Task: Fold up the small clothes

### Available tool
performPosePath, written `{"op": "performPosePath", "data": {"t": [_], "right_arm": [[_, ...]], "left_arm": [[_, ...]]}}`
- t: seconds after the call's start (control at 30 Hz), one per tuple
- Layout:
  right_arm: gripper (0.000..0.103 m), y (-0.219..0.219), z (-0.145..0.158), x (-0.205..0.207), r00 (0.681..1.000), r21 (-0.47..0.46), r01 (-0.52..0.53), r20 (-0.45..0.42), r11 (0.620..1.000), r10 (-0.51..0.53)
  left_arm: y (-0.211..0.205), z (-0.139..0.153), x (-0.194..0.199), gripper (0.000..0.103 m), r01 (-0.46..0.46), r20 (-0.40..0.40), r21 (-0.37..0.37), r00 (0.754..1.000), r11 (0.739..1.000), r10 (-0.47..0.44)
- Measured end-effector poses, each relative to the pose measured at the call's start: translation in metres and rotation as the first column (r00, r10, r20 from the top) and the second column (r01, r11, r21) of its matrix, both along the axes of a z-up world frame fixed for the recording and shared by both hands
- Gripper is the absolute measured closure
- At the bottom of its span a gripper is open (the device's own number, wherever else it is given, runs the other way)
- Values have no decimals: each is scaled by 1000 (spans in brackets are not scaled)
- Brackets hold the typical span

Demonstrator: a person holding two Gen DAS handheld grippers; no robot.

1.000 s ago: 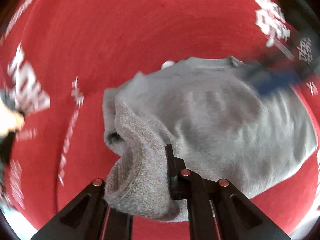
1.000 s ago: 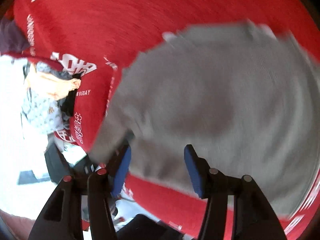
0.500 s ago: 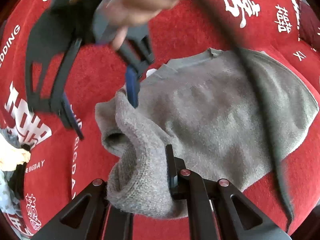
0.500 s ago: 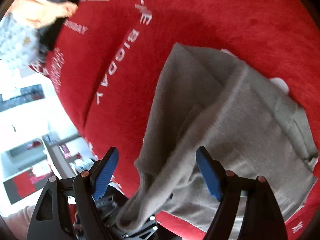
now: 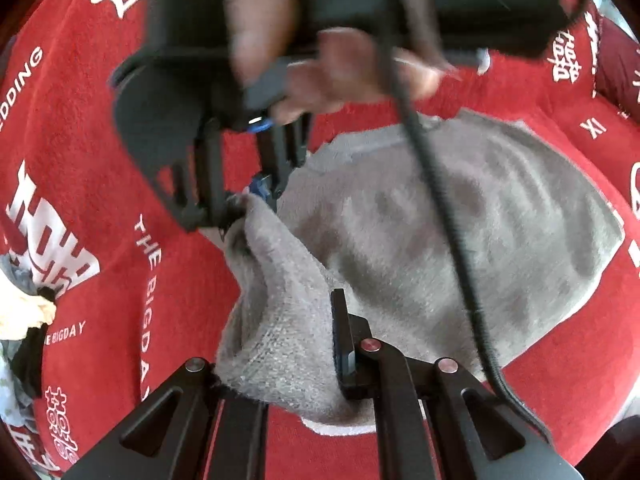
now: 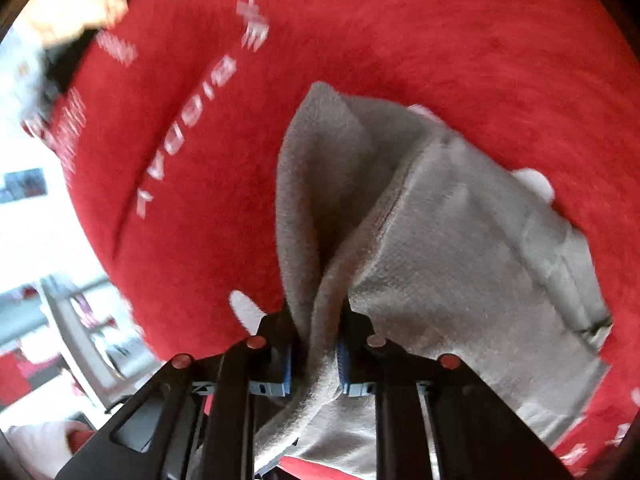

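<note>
Pinching gray fabric, the right hand-held gripper (image 6: 316,350) has just closed on the sweater (image 6: 460,280); the left hand-held gripper (image 5: 276,364) clamps its cuff.

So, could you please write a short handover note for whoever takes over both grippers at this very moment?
Left gripper: shut on a bunched edge of the grey knit garment, lifted slightly off the red cloth.
Right gripper: its jaws have just been closing and now pinch another fold of the same edge, further along from the left grip; the person's hand holds it.
The rest of the garment lies spread on the red cloth.
Done: both grips taken on one side.
Left: probably carry that side over the body to make the fold, release, smooth. Other clothes wait at the cloth's edge.
</note>
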State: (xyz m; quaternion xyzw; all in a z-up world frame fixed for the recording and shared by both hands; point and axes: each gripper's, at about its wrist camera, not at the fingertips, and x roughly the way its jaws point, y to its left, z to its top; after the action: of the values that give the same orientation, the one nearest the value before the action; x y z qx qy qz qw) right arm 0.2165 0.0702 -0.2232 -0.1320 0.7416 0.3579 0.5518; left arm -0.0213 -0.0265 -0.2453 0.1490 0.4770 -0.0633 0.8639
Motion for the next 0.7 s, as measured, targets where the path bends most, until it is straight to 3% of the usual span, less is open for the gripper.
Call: {"op": "performPosePath", "data": {"t": [0.13, 0.37, 0.57, 0.7], "right_arm": [[86, -56, 29, 14, 991, 183, 137, -33, 973, -133], [86, -171, 82, 19, 939, 417, 328, -43, 848, -342], [86, -287, 98, 3, 866, 509, 443, -31, 738, -499], [86, -345, 74, -11, 803, 483, 540, -50, 689, -594]], "left_arm": [[-13, 29, 0, 93, 35, 39, -31, 999, 999, -33], [-79, 71, 9, 93, 152, 111, -65, 983, 986, -144], [-156, 80, 13, 93, 294, 133, -72, 950, 953, -283], [-207, 59, 12, 93, 381, 94, -60, 922, 923, -375]]}}
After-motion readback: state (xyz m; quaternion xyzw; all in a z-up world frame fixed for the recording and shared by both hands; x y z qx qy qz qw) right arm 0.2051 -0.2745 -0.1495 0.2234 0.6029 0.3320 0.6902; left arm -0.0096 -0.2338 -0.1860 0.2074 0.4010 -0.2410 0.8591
